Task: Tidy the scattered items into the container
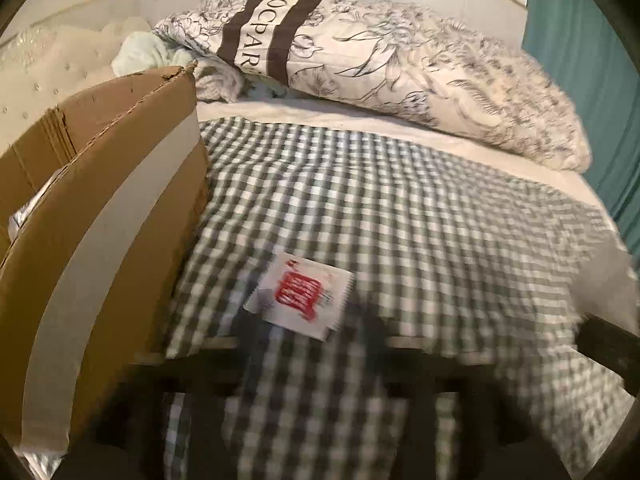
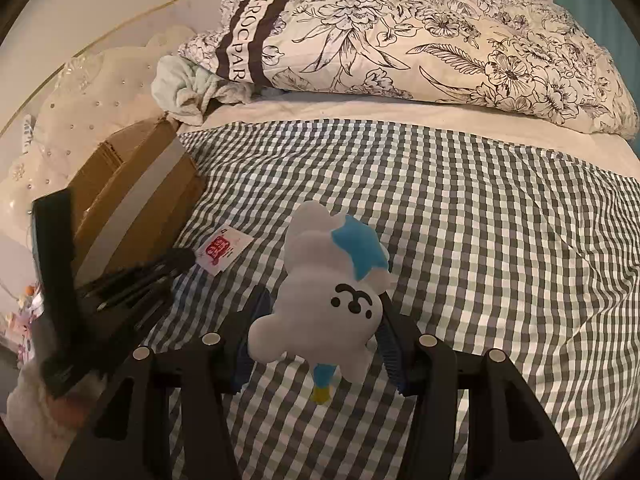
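A white sachet with red print (image 1: 299, 295) lies on the checked sheet just ahead of my left gripper (image 1: 308, 344), whose fingers are blurred; its jaws look spread. The cardboard box (image 1: 100, 216) stands open at the left. In the right wrist view my right gripper (image 2: 320, 332) is shut on a white plush toy with a blue patch (image 2: 320, 300), its blue pads (image 2: 250, 336) pressing both sides. The sachet (image 2: 222, 250), the box (image 2: 132, 200) and the left gripper (image 2: 176, 260) show at the left there.
A floral quilt (image 2: 420, 48) is piled at the back of the bed. A pale green cloth (image 2: 184, 88) lies beside it. A white padded headboard (image 2: 80, 120) runs along the left. A teal curtain (image 1: 592, 80) hangs at the right.
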{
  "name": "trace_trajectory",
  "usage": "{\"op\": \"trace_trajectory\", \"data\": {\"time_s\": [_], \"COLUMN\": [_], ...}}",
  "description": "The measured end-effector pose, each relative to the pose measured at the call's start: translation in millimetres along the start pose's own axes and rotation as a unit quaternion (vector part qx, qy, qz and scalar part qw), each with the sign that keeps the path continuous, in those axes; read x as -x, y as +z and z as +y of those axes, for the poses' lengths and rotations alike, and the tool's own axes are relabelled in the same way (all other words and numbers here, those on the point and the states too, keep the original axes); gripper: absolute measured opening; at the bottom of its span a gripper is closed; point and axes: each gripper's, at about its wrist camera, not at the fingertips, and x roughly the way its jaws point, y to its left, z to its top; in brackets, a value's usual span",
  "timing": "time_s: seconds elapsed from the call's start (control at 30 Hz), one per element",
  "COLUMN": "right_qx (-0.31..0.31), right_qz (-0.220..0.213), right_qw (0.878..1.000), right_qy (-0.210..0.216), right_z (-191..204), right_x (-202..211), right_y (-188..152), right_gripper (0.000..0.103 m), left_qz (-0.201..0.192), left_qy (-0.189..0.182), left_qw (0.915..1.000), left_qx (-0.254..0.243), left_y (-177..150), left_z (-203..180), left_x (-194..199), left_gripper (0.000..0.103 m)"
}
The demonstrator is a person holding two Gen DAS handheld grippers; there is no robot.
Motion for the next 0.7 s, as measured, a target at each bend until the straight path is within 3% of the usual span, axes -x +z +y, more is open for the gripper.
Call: {"op": "trace_trajectory", "data": {"time_s": [0.1, 0.3, 0.4, 0.47, 0.53, 0.57, 0.63, 0.7], "right_qx": [-0.001, -0.001, -0.007, -0.01, -0.011, -0.012, -0.01, -0.007], "right_qz": [0.005, 0.011, 0.015, 0.021, 0.028, 0.032, 0.035, 0.037], "right_qw": [1.0, 1.0, 1.0, 1.0, 1.0, 0.999, 0.999, 0.999], "right_qy": [0.003, 0.0, -0.004, -0.005, -0.006, -0.005, -0.003, -0.002], "right_z": [1, -2, -7, -8, -8, -7, -6, -3], "right_x": [1, -3, -8, -14, -20, -23, -25, -27], "right_y": [-4, -2, 0, 0, -1, -2, -2, -3], "right_gripper": [0.051, 0.051, 0.051, 0.051, 0.051, 0.051, 0.051, 0.051], "left_qz": [-0.021, 0.035, 0.034, 0.034, 0.032, 0.03, 0.028, 0.027], "left_qy": [0.008, -0.005, -0.012, -0.019, -0.023, -0.024, -0.038, -0.045], "left_qw": [0.9996, 0.9991, 0.9988, 0.9986, 0.9987, 0.9988, 0.9983, 0.998], "left_qx": [0.015, 0.025, 0.033, 0.036, 0.033, 0.032, 0.033, 0.035], "left_y": [2, 1, -2, -1, 0, -1, -1, -1], "left_z": [4, 11, 14, 15, 15, 15, 18, 20], "left_x": [-17, -68, -76, -78, -77, -75, -70, -67], "left_gripper": [0.075, 0.075, 0.085, 0.086, 0.07, 0.052, 0.039, 0.036]}}
